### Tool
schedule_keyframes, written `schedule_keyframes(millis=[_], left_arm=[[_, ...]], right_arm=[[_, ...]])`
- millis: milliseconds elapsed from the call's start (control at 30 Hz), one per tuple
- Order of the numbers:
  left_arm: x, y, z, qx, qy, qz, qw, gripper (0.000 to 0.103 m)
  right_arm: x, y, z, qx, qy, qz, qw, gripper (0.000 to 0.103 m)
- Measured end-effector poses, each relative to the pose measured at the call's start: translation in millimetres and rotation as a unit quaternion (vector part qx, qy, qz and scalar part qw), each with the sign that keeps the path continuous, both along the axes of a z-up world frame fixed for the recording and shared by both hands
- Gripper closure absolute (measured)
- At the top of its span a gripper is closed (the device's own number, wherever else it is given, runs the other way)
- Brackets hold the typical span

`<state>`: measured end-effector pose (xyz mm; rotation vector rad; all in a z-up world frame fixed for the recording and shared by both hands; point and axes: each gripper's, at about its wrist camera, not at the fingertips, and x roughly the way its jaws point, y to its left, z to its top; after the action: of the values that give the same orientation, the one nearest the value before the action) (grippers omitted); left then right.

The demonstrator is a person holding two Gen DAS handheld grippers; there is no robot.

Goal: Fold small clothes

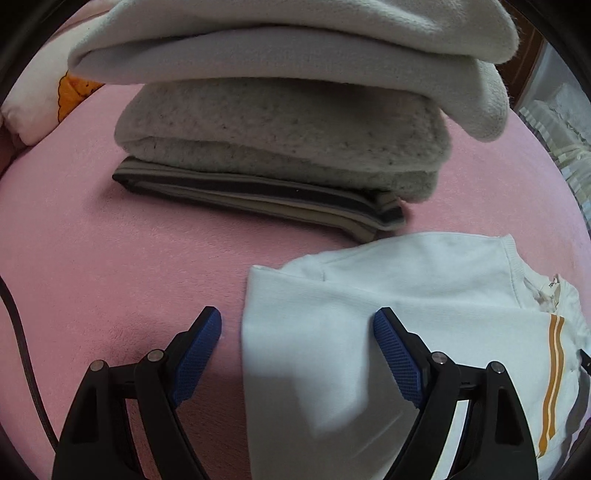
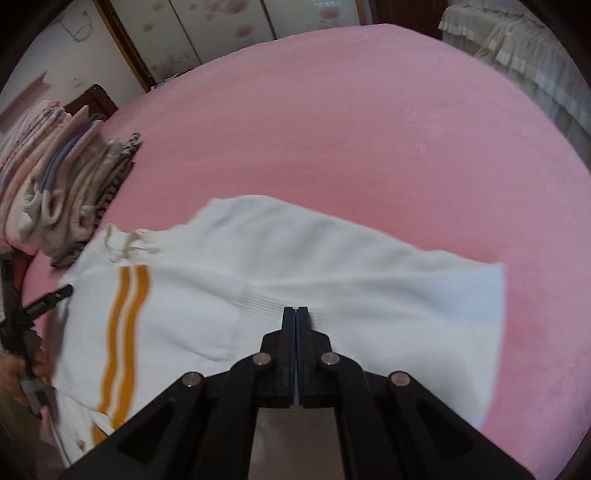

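Note:
A small white garment with two orange stripes [image 1: 406, 306] lies partly folded on the pink bed cover; it also shows in the right wrist view [image 2: 332, 266]. My left gripper [image 1: 297, 326] is open, its blue pads astride the garment's left folded edge, close above it. My right gripper [image 2: 296, 312] is shut, its tips over a ribbed band of the white garment; whether cloth is pinched between them is hidden. The left gripper [image 2: 44, 301] shows at the garment's left edge in the right wrist view.
A stack of folded clothes [image 1: 280, 147] sits just beyond the white garment; it appears at the left [image 2: 70, 192] in the right wrist view. The pink bed cover [image 2: 369, 129] stretches far and right. A wardrobe [image 2: 207, 29] and another bed [image 2: 517, 48] stand behind.

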<state>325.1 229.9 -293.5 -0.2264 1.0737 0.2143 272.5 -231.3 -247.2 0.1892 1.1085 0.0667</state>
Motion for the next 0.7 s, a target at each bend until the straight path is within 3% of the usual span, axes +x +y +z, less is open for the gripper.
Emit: schedule_keyframes(millis=[100,267,467,700], left_arm=[[1,-4,-4,0.026,-0.007,-0.011,0.9996,0.014],[3,-9,-7,0.042,-0.019,-0.015,0.9988,0.011],[-11,-18,22,0.087,-0.018,-0.029,0.9956,0.012],[-82,-17,68,0.087,-0.030,-0.044,0.9948,0.012]], right_arm=[[-4,-14,-12,0.034,0.008,-0.012,0.999,0.100],[-5,-2,-6,-0.001,0.008,0.000,1.000,0.100],[-39,-29,46,0.037,-0.022,-0.019,0.999,0.099],[-119,-57,85,-0.014,-0.032,-0.031,0.999,0.099]])
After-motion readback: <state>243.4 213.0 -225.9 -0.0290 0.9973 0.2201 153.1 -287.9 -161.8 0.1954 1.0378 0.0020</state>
